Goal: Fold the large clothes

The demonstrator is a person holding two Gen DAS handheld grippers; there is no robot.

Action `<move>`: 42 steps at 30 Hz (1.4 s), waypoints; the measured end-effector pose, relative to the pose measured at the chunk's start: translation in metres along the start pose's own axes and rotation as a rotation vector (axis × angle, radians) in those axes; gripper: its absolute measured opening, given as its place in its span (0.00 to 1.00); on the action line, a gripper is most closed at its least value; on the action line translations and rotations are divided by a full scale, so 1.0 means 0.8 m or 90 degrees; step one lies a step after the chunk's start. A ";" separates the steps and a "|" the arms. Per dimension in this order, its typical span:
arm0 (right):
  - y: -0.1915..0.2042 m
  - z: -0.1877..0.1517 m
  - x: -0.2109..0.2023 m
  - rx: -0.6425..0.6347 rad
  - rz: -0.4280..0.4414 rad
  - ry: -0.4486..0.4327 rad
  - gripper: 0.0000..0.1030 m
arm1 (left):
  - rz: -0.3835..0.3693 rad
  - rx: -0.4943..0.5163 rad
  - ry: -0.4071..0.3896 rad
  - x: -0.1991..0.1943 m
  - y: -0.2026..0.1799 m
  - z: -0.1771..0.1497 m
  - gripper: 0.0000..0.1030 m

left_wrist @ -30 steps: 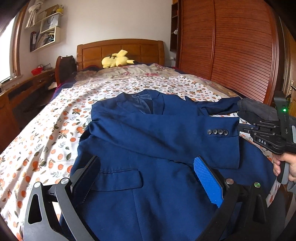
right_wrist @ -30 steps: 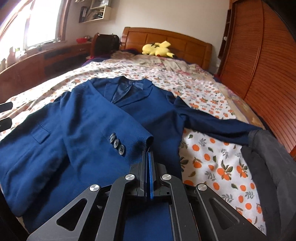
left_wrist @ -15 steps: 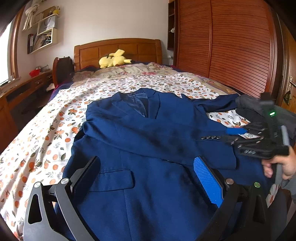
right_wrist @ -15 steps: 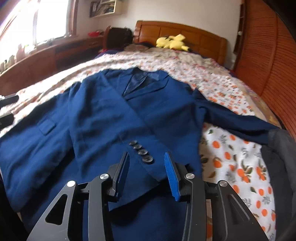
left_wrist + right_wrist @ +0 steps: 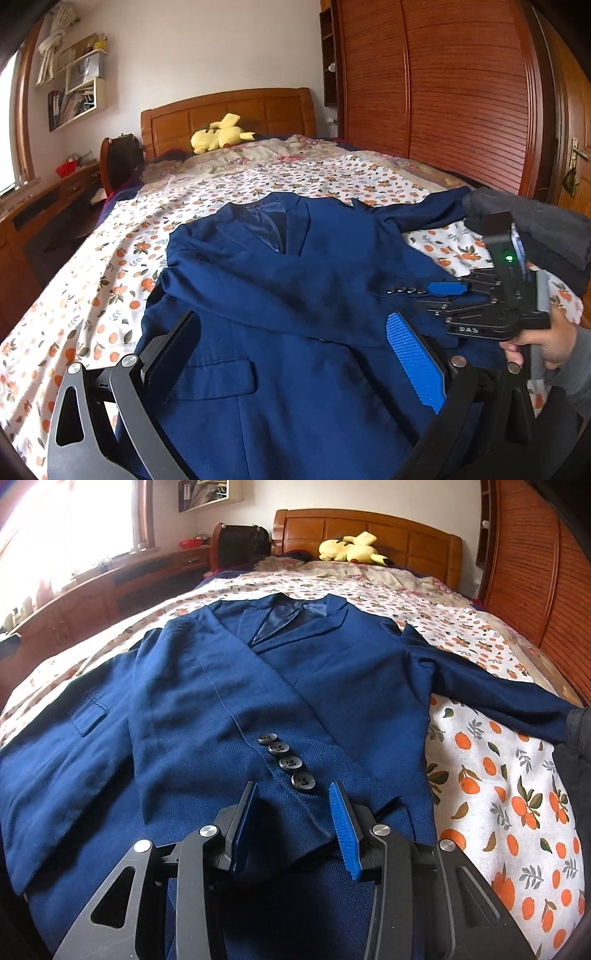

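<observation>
A navy blue suit jacket (image 5: pixel 280 295) lies front up on the bed, also in the right wrist view (image 5: pixel 229 701). One sleeve is folded across its chest, its cuff with several dark buttons (image 5: pixel 288 762) lying just ahead of my right gripper (image 5: pixel 291 812), which is open and empty above the cuff. That gripper shows in the left wrist view (image 5: pixel 454 295) at the right. The other sleeve (image 5: pixel 495 694) stretches out to the right over the sheet. My left gripper (image 5: pixel 295 354) is open and empty above the jacket's lower front, near the pocket flap (image 5: pixel 221 380).
The bed has a floral orange-print sheet (image 5: pixel 110 280) and a wooden headboard (image 5: pixel 229 114) with a yellow plush toy (image 5: pixel 218 136). Dark grey clothing (image 5: pixel 535 232) lies at the right edge. A wooden wardrobe (image 5: pixel 443 92) stands right, a desk (image 5: pixel 92 590) left.
My right gripper was shut on the sleeve cuff a second ago; it opened, let the cuff down on the jacket's chest and drew back a little. The left gripper stayed open.
</observation>
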State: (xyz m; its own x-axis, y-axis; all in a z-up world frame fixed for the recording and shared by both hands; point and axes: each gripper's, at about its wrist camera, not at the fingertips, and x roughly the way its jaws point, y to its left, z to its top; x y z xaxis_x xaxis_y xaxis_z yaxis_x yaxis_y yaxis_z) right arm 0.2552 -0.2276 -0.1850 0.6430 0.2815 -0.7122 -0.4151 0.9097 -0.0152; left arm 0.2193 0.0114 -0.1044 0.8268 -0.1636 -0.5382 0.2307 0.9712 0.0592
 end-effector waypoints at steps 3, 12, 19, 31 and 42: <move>0.001 -0.001 0.000 -0.001 -0.002 -0.003 0.37 | -0.009 -0.006 0.007 0.015 0.001 0.004 0.98; 0.001 -0.002 -0.001 -0.002 -0.003 -0.006 0.37 | -0.027 -0.011 0.012 0.072 0.006 0.028 0.98; 0.001 -0.002 -0.002 -0.002 -0.003 -0.007 0.37 | -0.033 -0.018 0.025 0.125 0.014 0.034 0.98; 0.001 0.002 -0.006 -0.002 0.003 -0.005 0.50 | -0.049 -0.029 0.014 0.171 0.023 0.013 0.98; -0.054 0.042 -0.056 0.036 -0.048 -0.054 0.53 | -0.047 -0.007 -0.051 0.152 0.009 -0.003 0.98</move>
State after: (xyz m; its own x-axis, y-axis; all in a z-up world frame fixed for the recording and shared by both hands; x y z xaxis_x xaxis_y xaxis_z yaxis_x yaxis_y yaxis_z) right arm 0.2659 -0.2691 -0.1292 0.7242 0.2352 -0.6483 -0.3284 0.9442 -0.0244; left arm 0.3204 -0.0007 -0.1718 0.8462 -0.2476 -0.4719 0.2871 0.9578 0.0122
